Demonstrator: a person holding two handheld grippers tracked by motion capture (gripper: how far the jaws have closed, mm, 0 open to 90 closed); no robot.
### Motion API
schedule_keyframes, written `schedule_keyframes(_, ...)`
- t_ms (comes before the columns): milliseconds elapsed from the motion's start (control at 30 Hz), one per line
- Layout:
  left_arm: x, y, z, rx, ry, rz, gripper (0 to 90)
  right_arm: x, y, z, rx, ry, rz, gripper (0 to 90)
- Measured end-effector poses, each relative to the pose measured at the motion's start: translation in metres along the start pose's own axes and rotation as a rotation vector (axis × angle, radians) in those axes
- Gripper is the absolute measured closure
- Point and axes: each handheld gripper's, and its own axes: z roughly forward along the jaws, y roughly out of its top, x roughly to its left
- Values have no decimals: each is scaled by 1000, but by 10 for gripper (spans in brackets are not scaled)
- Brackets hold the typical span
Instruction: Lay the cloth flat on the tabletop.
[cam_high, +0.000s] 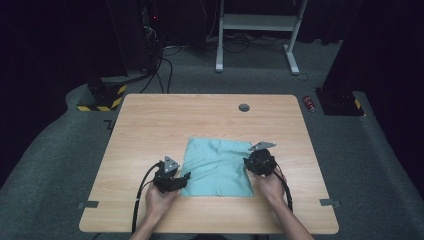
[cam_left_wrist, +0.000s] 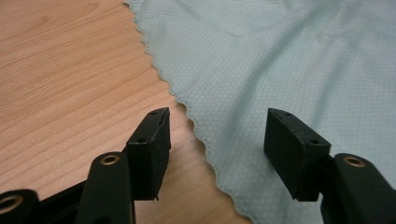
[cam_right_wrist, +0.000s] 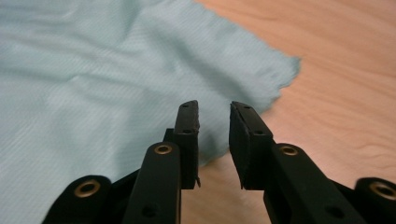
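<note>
A light teal cloth (cam_high: 217, 167) with a scalloped edge lies spread flat on the wooden table (cam_high: 200, 115). My left gripper (cam_high: 186, 176) sits at the cloth's front left corner. In the left gripper view the gripper (cam_left_wrist: 217, 114) is open wide, and its jaws straddle the edge of the cloth (cam_left_wrist: 280, 56), one over bare wood (cam_left_wrist: 60, 70) and one over fabric. My right gripper (cam_high: 247, 161) is at the cloth's right edge. In the right gripper view the gripper (cam_right_wrist: 213, 106) stands open by a narrow gap just above the cloth (cam_right_wrist: 93, 70), near a corner, with nothing pinched.
A round cable hole (cam_high: 244, 107) sits near the table's far edge. Two grey tape strips (cam_high: 88, 204) (cam_high: 330, 202) mark the front corners. Beyond the table are a white desk frame (cam_high: 257, 22), floor cables and a small red object (cam_high: 310, 103).
</note>
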Motion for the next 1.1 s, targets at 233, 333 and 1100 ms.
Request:
schedule_keyframes(233,-6,-2,-4,55,26,72,403,2,-8,12,69,-22,-29,653)
schedule_keyframes(333,-6,-3,-7,61,5,59,430,-4,-12,5,60,-39,-8,652)
schedule_keyframes(1100,-21,-10,-23,116,-107,94,585,34,-66,-33,16,129,-160,789)
